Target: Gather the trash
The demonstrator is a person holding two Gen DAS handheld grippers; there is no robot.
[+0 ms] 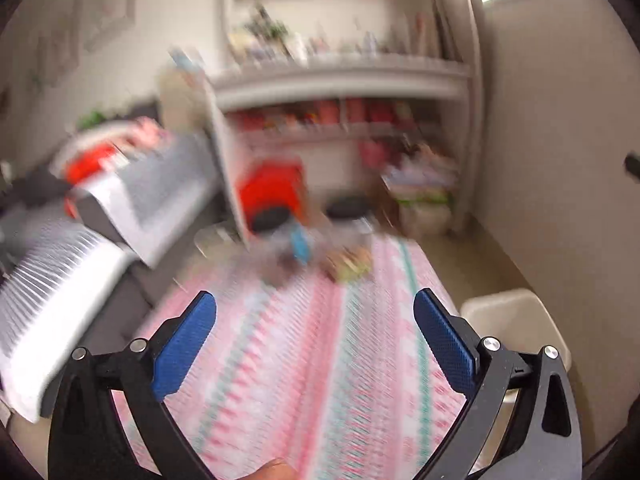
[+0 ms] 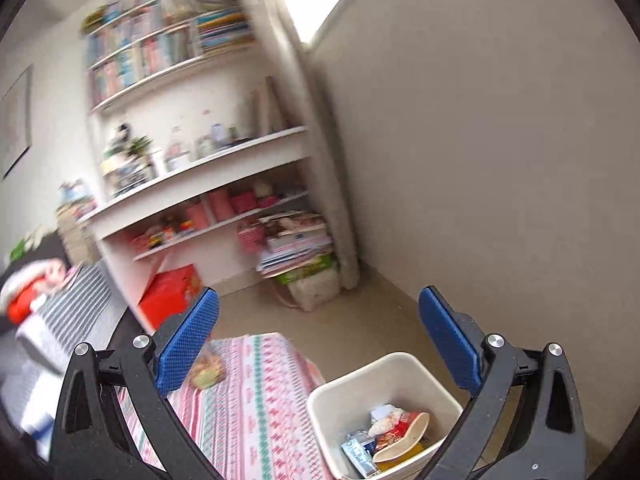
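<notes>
Trash (image 2: 390, 432) fills the near part of a cream bin (image 2: 362, 376) on the floor, just right of the striped worktop (image 2: 256, 400). A crumpled wrapper (image 2: 206, 372) lies at the worktop's far end. Left gripper (image 1: 314, 312) and right gripper (image 2: 318, 308) both have fingers released, spread wide with nothing between them.

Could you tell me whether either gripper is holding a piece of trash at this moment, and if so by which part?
Nothing is held: the left gripper and the right gripper both stand open with empty blue pads.
</notes>
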